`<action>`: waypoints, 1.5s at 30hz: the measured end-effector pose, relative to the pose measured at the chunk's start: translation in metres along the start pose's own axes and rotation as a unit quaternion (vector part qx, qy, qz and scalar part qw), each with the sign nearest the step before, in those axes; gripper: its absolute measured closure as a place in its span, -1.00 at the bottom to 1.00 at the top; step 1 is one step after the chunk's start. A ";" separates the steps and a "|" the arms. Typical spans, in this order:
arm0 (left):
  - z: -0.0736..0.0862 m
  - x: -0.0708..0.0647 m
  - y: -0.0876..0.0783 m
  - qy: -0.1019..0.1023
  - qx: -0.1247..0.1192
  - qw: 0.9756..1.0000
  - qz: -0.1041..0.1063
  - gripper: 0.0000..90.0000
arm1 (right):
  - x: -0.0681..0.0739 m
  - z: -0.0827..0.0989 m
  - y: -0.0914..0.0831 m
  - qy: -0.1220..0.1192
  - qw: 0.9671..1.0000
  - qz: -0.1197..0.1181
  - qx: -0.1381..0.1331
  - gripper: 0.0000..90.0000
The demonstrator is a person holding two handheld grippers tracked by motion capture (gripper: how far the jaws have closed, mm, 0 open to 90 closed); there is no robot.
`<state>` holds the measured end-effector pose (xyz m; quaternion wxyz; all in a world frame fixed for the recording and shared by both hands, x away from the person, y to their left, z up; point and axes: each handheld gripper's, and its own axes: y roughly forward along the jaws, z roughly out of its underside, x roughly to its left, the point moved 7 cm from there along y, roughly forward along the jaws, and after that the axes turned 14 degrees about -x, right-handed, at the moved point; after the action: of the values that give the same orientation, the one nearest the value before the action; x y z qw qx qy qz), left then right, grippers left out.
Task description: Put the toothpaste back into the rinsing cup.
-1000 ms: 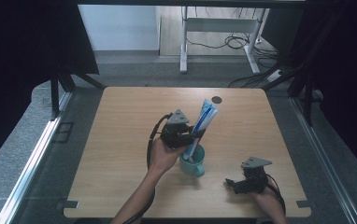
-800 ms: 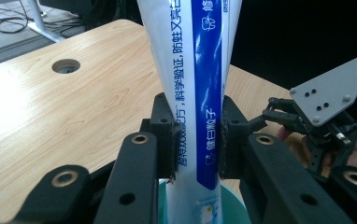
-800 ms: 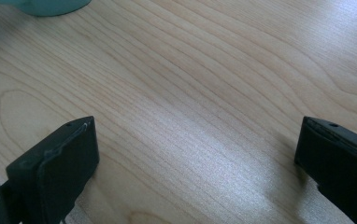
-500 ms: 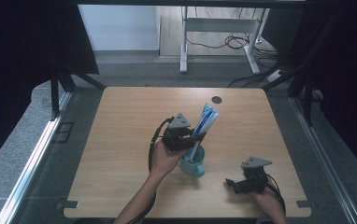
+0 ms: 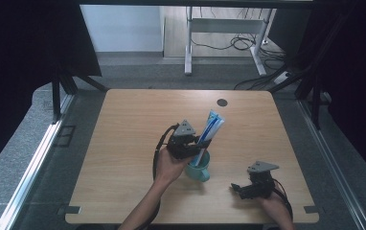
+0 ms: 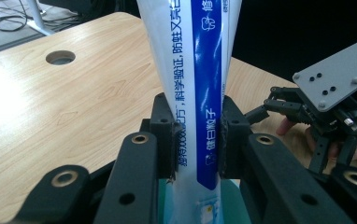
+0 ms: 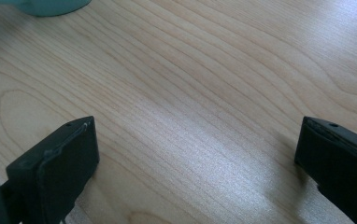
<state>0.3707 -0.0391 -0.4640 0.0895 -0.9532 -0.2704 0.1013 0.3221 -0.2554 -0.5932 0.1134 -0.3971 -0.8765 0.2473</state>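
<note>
A white and blue toothpaste tube (image 5: 212, 124) stands tilted, its lower end down in the mouth of a teal cup (image 5: 200, 172) near the middle of the wooden table (image 5: 123, 143). My left gripper (image 5: 199, 145) is shut on the tube's lower half. In the left gripper view both pads press the tube (image 6: 200, 79) from either side, with the teal cup (image 6: 236, 207) just below. My right gripper (image 5: 238, 188) rests low at the front right, open with nothing between its jaws. The right gripper view shows bare wood between the jaws of the right gripper (image 7: 197, 149) and the cup (image 7: 50, 5) at the top left.
A round cable hole (image 5: 222, 102) sits near the table's far edge. Beyond the table stand a white desk frame (image 5: 188, 48) and loose cables (image 5: 238, 43) on the floor. Dark curtains close both sides.
The left gripper and the tube have sunk a little toward the cup. The right gripper has stayed where it was.
</note>
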 end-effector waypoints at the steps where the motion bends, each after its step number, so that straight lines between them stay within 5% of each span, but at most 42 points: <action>1: 0.001 0.000 0.000 -0.001 0.001 1.000 0.000 0.62 | 0.000 0.000 0.000 0.000 1.000 0.000 0.000 -1.00; 45: 0.027 -0.004 0.004 0.010 0.021 1.000 -0.015 0.60 | 0.000 0.000 0.000 0.001 1.000 0.000 0.000 -1.00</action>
<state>0.3631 -0.0417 -0.4905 0.1138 -0.9479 -0.2817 0.0958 0.3220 -0.2553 -0.5932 0.1141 -0.3969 -0.8765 0.2472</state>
